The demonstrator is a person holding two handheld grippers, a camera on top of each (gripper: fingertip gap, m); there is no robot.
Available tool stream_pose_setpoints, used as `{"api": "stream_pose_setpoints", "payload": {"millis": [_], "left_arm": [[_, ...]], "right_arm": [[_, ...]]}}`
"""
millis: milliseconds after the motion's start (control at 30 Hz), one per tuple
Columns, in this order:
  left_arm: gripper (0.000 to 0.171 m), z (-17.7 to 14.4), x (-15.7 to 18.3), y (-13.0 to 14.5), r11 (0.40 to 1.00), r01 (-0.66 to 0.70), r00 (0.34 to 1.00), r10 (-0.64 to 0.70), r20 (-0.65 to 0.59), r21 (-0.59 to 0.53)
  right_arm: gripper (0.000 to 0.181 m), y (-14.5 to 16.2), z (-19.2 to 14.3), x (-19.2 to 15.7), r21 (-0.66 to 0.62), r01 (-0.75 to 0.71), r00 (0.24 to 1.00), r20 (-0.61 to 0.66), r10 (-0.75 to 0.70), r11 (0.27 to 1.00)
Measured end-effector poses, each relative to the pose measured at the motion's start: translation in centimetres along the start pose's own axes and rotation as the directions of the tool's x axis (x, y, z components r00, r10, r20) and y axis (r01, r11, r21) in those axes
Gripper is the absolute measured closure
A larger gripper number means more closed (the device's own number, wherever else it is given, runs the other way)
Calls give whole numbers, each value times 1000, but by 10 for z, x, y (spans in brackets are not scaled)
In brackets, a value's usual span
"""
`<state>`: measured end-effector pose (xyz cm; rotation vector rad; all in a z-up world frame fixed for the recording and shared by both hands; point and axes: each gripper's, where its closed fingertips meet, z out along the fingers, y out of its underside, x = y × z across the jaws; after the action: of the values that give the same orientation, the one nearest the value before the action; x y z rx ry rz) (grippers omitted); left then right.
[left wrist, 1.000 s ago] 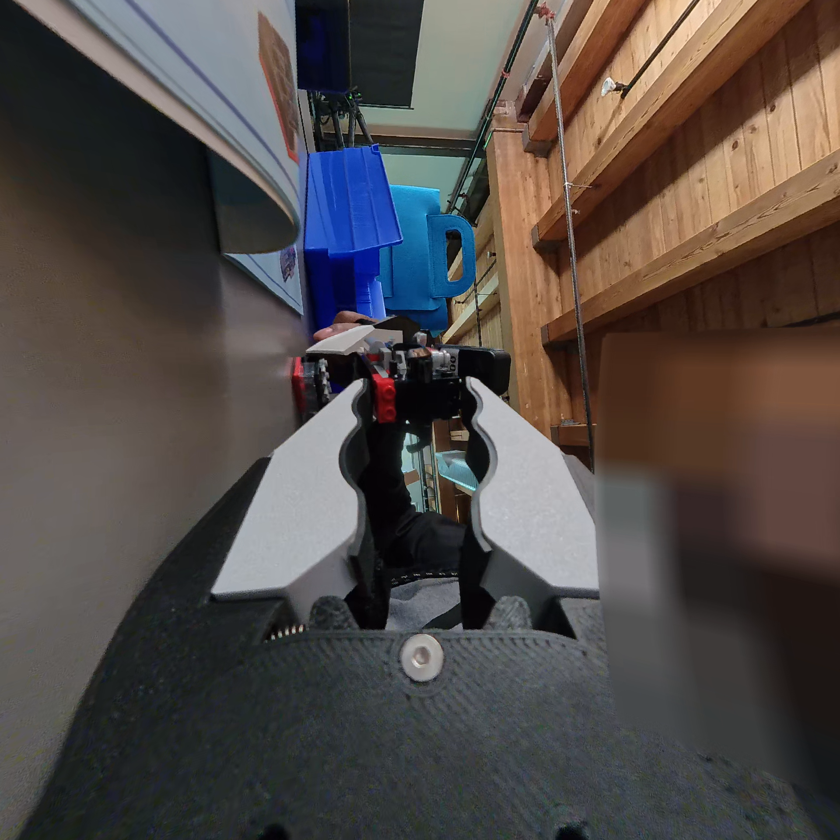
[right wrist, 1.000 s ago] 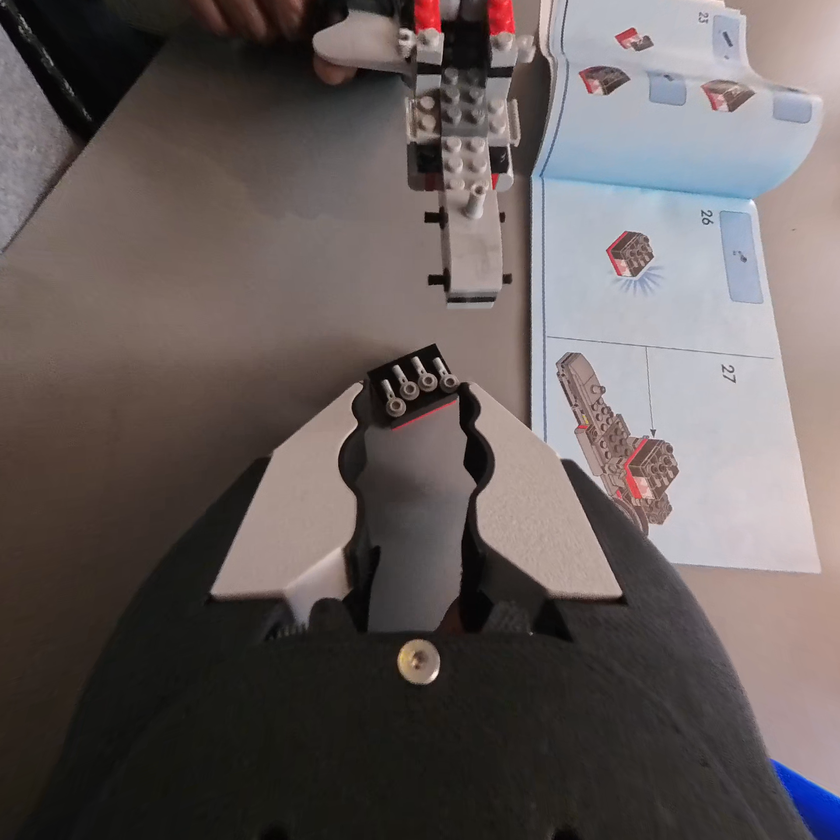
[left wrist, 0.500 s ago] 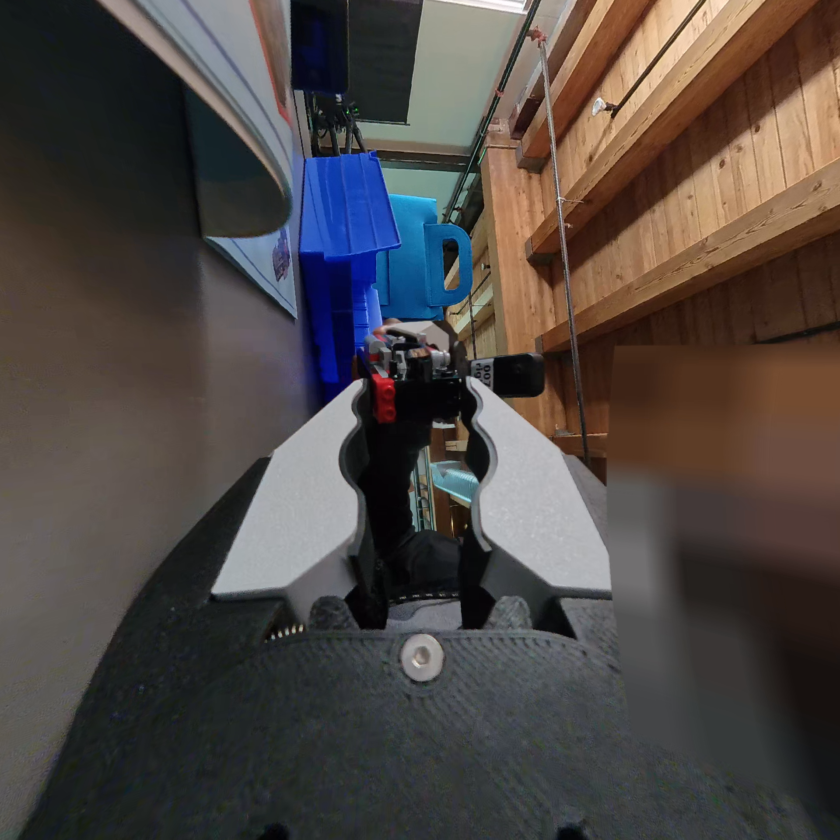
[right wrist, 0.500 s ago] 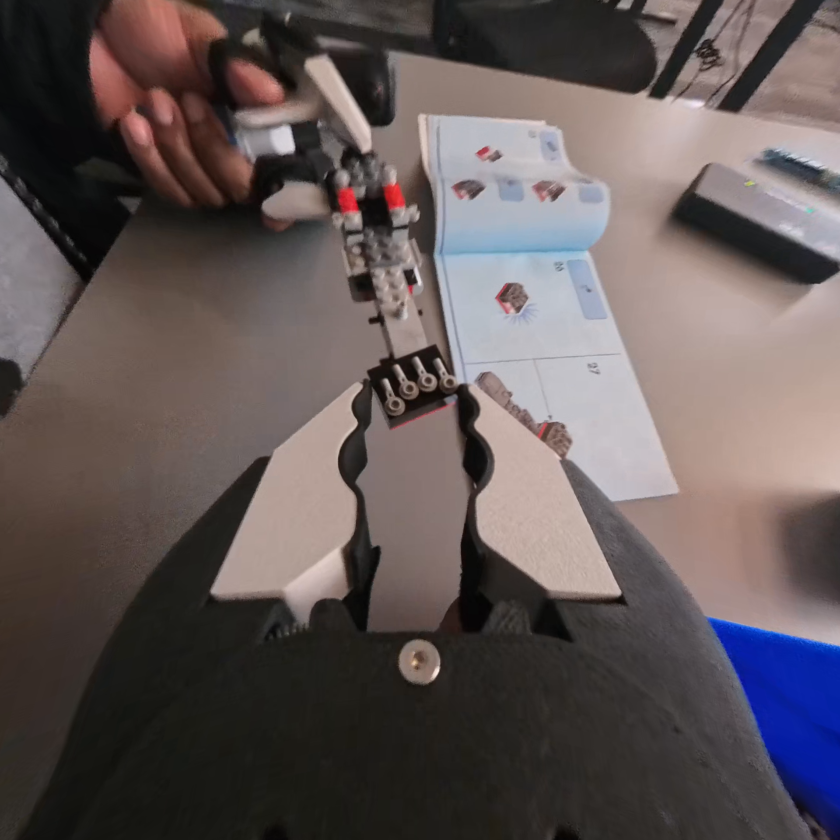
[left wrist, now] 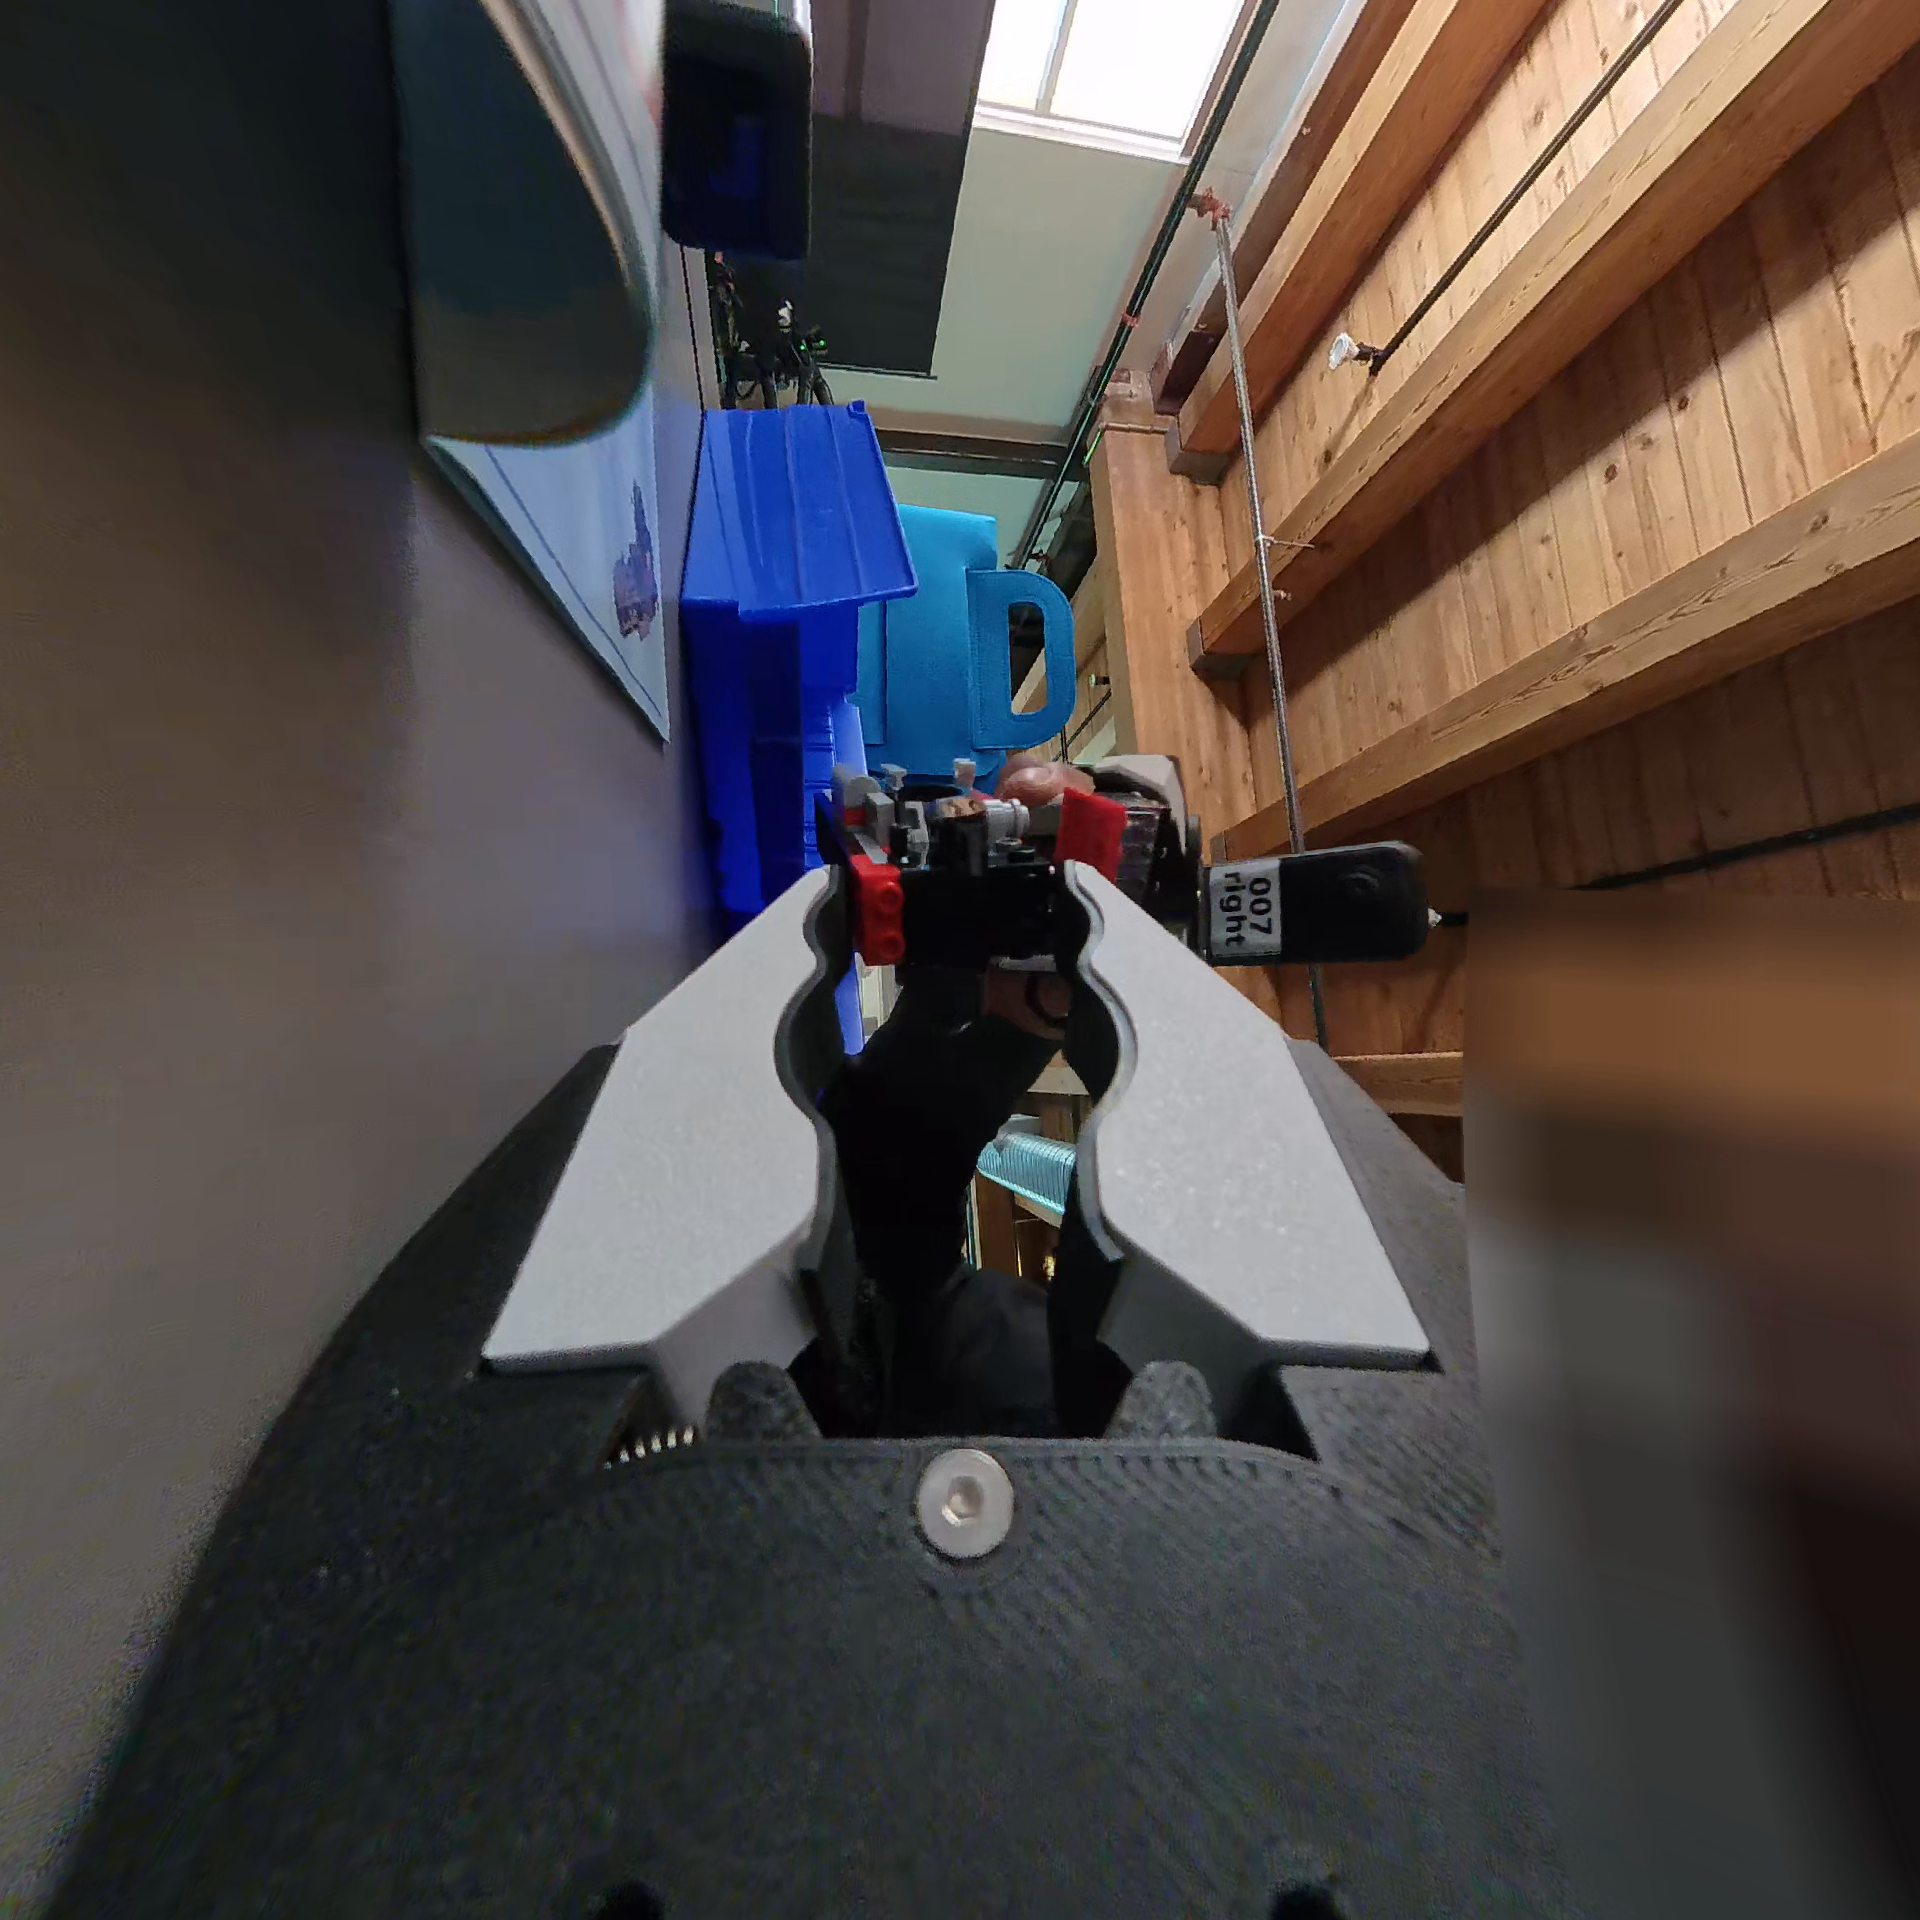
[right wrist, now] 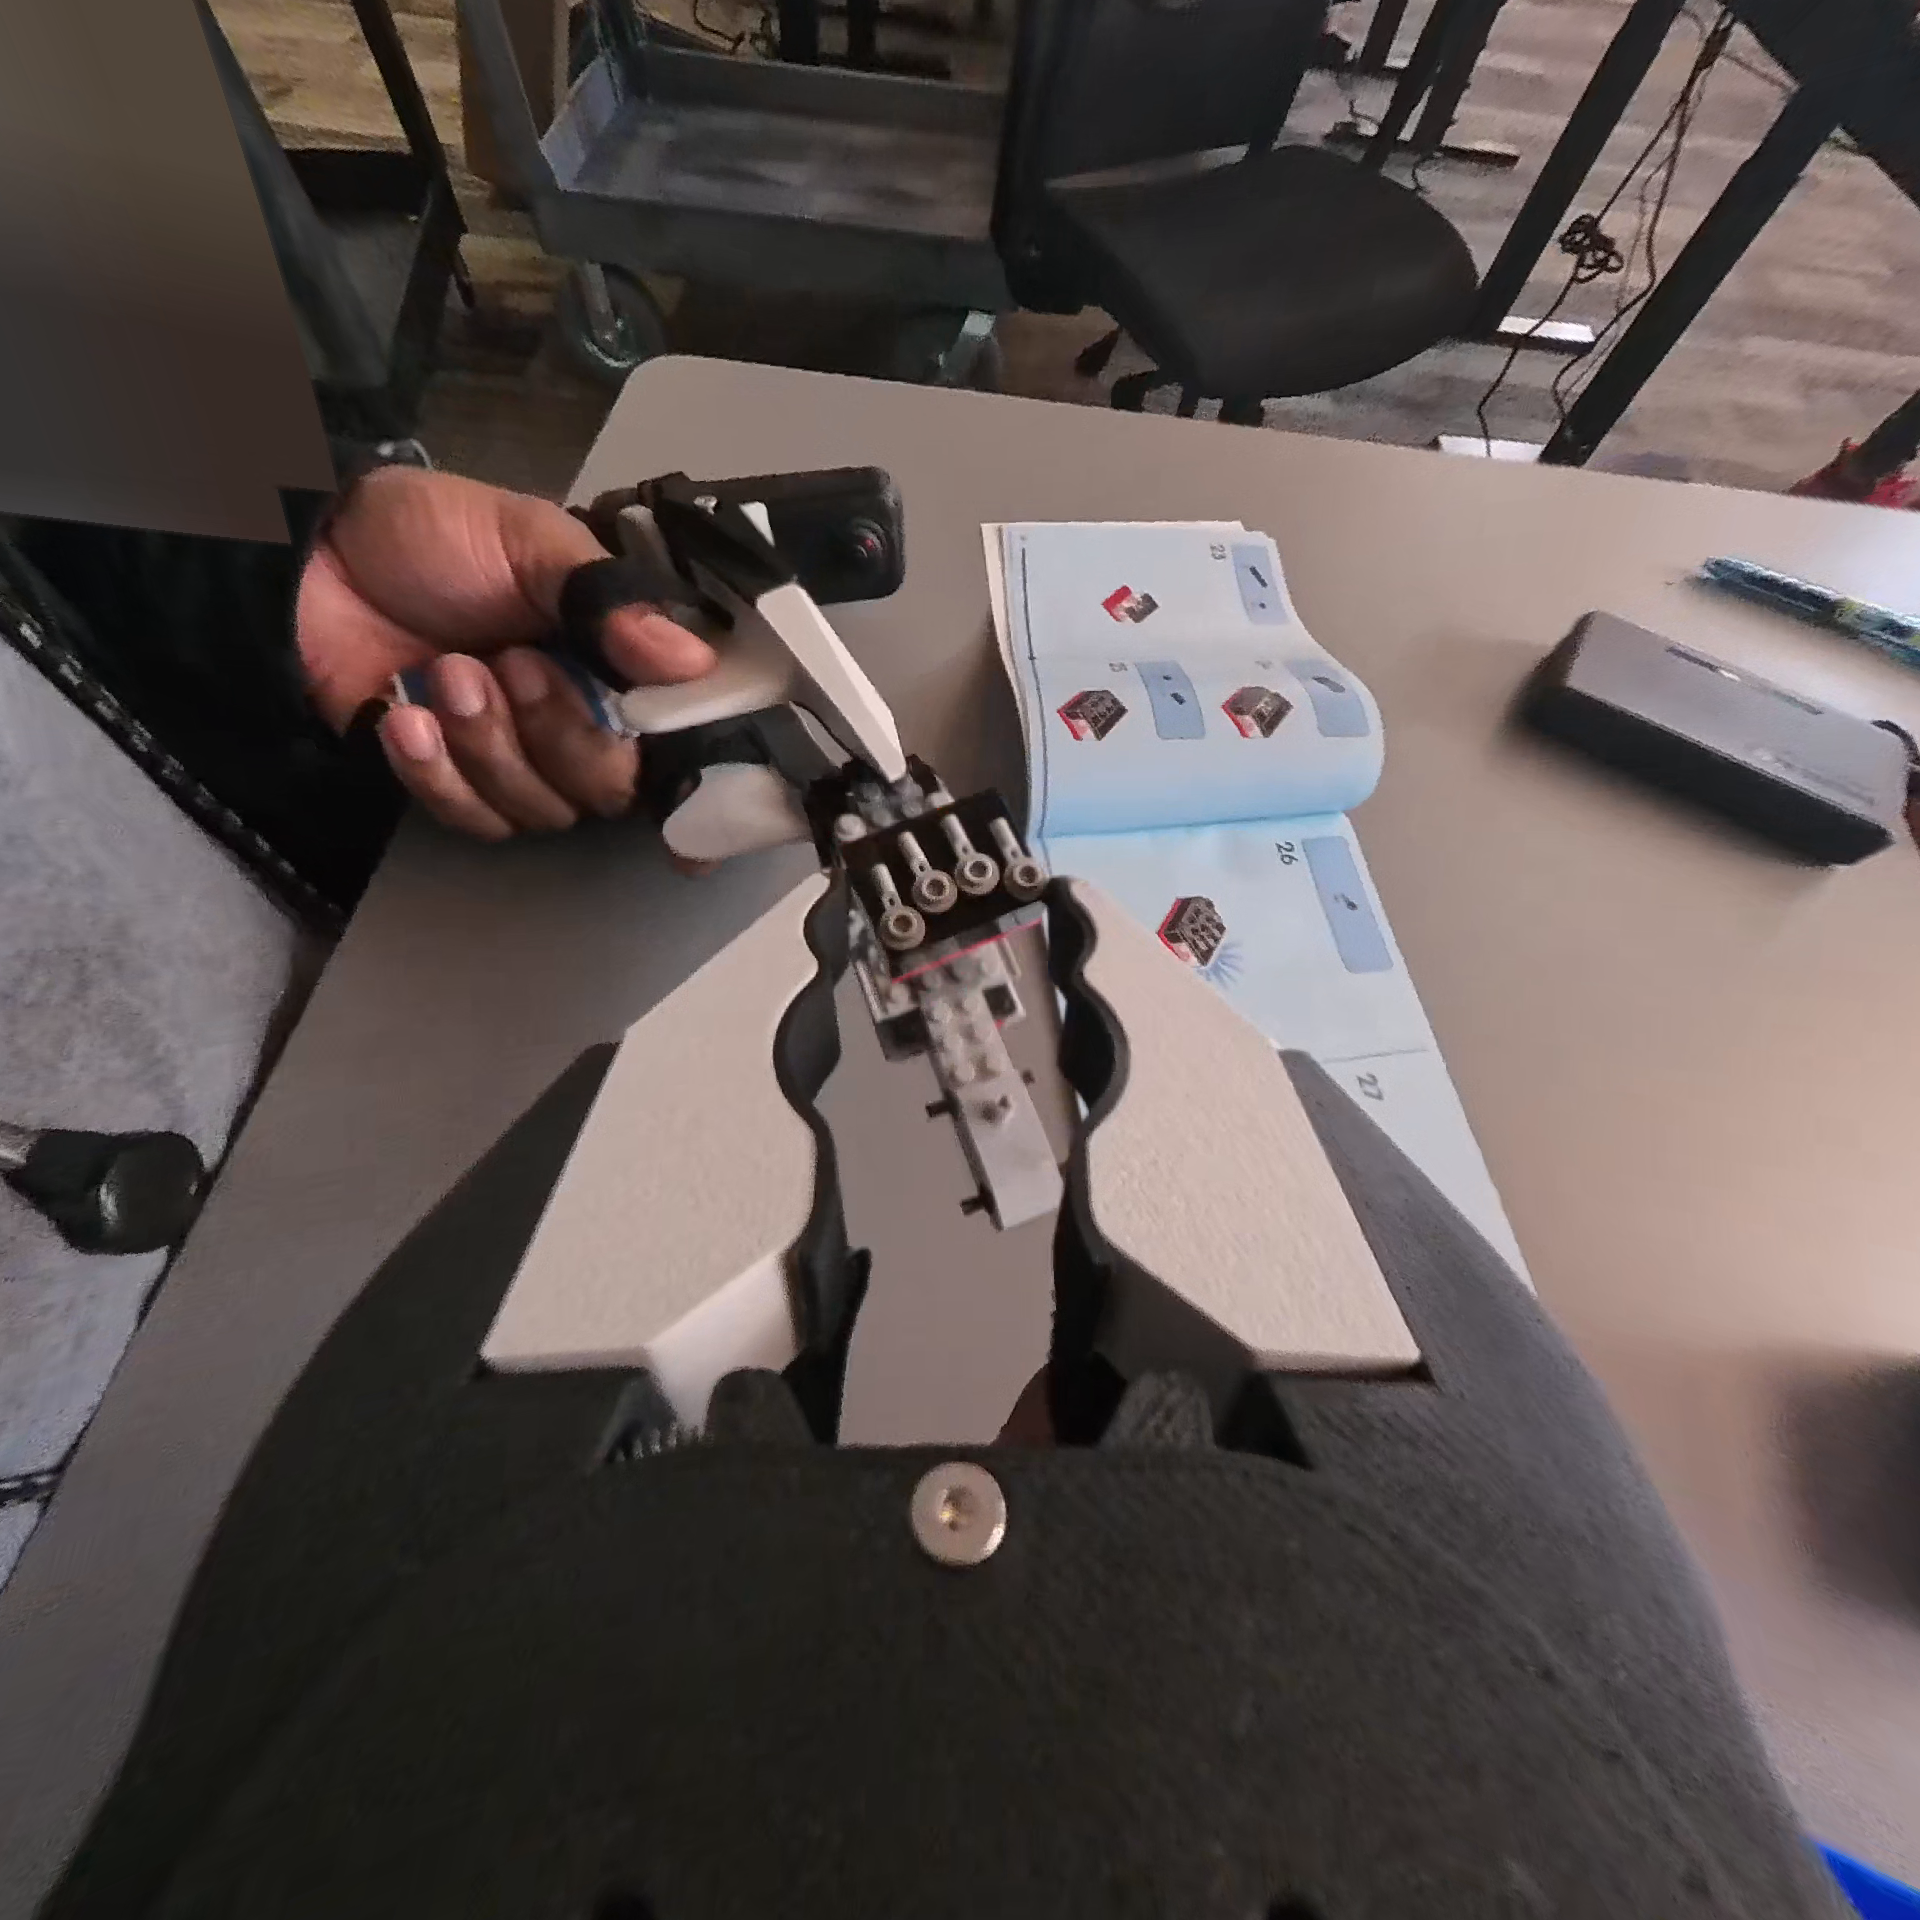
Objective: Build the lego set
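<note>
Two tools: both are clenched on lego parts above the table [right wrist: 1558, 1039].
Left tool [left wrist: 951, 914]: the grey lego model [right wrist: 977, 1060] is gripped at its rear end.
Right tool [right wrist: 940, 914]: a black studded block [right wrist: 940, 868] is pinched, touching the model's top.
Instruction booklet [right wrist: 1195, 727]: laid open near the table's far edge.
</note>
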<state>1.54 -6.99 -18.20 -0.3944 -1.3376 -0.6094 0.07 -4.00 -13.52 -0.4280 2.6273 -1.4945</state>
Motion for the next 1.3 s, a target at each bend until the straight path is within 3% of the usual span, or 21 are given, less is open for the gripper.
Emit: {"api": "stream_pose_setpoints", "payload": {"millis": [500, 867, 1300], "left_arm": [[132, 2, 3, 4, 1000, -2, 1000, 3, -9, 8], [132, 5, 2, 4, 1000, -6, 1000, 7, -6, 16], [132, 5, 2, 5, 1000, -3, 1000, 3, -13, 16]], "right_arm": [[142, 6, 22, -5, -45, -70, 997, 37, 72, 997], [142, 14, 32, -4, -108, -34, 999, -2, 34, 994], [141, 15, 36, -6, -97, -24, 1000, -1, 24, 995]]}}
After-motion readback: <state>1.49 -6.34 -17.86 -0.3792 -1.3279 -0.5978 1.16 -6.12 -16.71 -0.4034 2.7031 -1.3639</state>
